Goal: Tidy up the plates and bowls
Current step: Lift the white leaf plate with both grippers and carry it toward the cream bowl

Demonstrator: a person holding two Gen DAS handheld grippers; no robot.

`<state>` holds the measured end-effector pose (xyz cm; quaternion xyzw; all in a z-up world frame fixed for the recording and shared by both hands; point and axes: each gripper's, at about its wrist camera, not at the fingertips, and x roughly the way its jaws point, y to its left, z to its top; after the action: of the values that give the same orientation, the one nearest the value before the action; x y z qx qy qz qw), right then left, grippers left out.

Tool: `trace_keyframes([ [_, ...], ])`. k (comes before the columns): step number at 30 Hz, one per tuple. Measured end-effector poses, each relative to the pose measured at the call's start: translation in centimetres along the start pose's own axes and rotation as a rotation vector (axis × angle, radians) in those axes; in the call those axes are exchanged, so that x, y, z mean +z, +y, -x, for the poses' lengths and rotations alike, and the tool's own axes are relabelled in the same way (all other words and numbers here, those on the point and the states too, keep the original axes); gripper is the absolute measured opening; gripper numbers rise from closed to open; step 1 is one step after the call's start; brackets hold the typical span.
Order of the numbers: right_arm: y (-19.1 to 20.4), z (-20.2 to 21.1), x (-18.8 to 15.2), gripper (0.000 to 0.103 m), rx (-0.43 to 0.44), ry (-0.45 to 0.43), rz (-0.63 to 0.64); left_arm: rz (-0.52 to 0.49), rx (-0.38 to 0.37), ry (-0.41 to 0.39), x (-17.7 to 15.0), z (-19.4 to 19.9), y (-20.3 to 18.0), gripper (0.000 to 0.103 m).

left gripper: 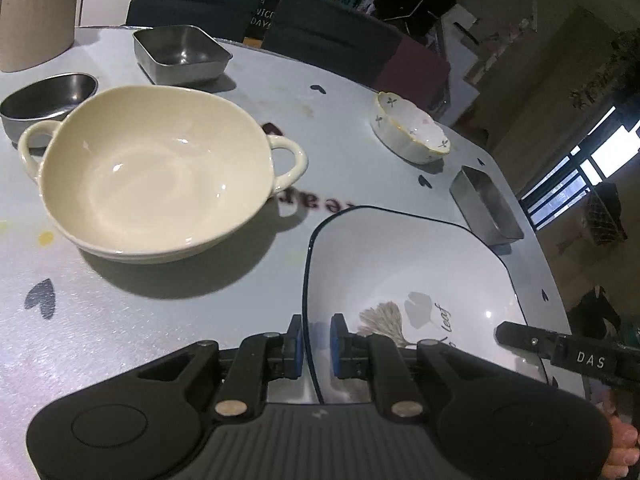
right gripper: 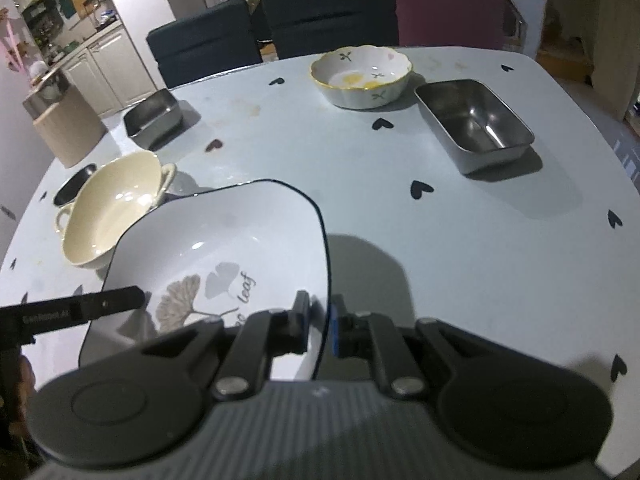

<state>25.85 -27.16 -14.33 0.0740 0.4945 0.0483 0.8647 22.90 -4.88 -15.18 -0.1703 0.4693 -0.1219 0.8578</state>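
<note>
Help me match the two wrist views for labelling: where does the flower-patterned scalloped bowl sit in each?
Left wrist: scalloped bowl at upper right, near the table's far edge.
Right wrist: scalloped bowl at top centre, left of the rectangular steel tray.
Shared landmark: cream two-handled bowl.

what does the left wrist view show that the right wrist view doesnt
Only the left wrist view: the left tool shut on the square plate's left rim. Only the right wrist view: the right tool shut on its right rim, and kitchen cabinets. Both: the cream two-handled bowl, floral bowl, steel containers, heart-print table.
</note>
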Motion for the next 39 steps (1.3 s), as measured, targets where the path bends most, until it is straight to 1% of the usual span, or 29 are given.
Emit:
trace_keyframes([
  [3, 0.0, -0.2, -0.1, 0.012, -0.028, -0.005, -0.020, -0.008, -0.001, -0.005, -0.1, -0.9, 0.1, 0.015],
  [6, -0.3, -0.7, 0.0, 0.012, -0.040, 0.002, -0.030, 0.008, -0.007, 0.007, 0.0, -2.0, 0.7, 0.016],
  [14, 0.2, -1.6, 0.0, 0.011, -0.063, 0.030, -0.012, 0.040, -0.016, 0.027, 0.0, -4.4, 1.8, 0.018],
  [25, 0.6, -2.1, 0.0, 0.011, -0.069, 0.024, -0.013, 0.049, -0.010, 0.013, -0.1, -4.1, 2.0, 0.017],
  [29, 1.0, -2.0, -0.1, 0.011, -0.088, 0.020, 0.009, 0.045, 0.003, 0.027, 0.1, -4.1, 1.7, 0.017],
  [35, 1.3, -1.6, -0.2, 0.010, -0.086, 0.015, 0.012, 0.044, 0.011, 0.056, 0.0, -3.7, 1.8, 0.018],
  [39, 1.1, -1.9, -0.3, 0.011, -0.086, 0.032, 0.005, 0.043, 0.016, 0.070, -0.2, -3.2, 1.9, 0.018],
])
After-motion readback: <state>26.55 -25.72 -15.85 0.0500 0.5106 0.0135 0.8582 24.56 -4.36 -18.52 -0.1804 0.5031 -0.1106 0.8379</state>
